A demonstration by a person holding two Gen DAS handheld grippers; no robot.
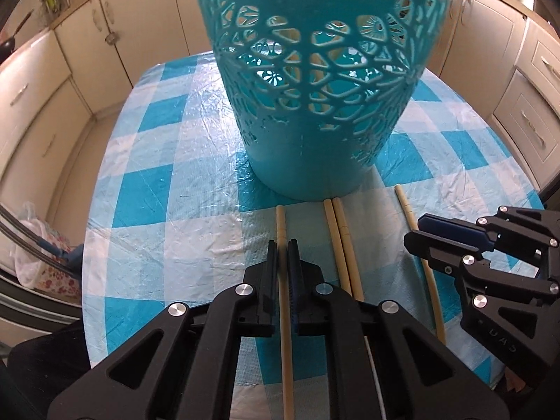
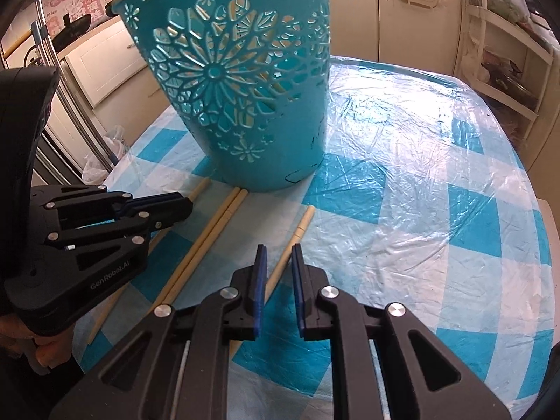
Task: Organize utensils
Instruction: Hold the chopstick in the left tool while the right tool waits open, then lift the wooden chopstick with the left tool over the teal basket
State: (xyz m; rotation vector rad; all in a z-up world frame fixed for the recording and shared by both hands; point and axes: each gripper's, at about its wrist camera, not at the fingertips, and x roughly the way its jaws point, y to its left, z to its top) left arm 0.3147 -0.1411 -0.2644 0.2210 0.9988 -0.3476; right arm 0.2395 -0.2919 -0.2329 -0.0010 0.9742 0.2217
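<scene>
Four pale wooden chopsticks lie on the shiny blue-and-white checked tablecloth [image 2: 420, 175]. The left gripper [image 1: 282, 245] is pinched tight on the leftmost chopstick [image 1: 281, 222], a long thin stick. Two more chopsticks [image 1: 337, 224] lie side by side, touching, just to its right. The right gripper [image 2: 279, 250] has its blue pads apart, with the last chopstick [image 2: 301, 225] running between them. Just ahead of both grippers stands a round teal plastic basket [image 2: 245, 105] with flower-shaped holes.

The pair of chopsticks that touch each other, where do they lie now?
In the left wrist view, the paired chopsticks lie on the checked tablecloth, between both grippers, tips at the teal basket.
</scene>
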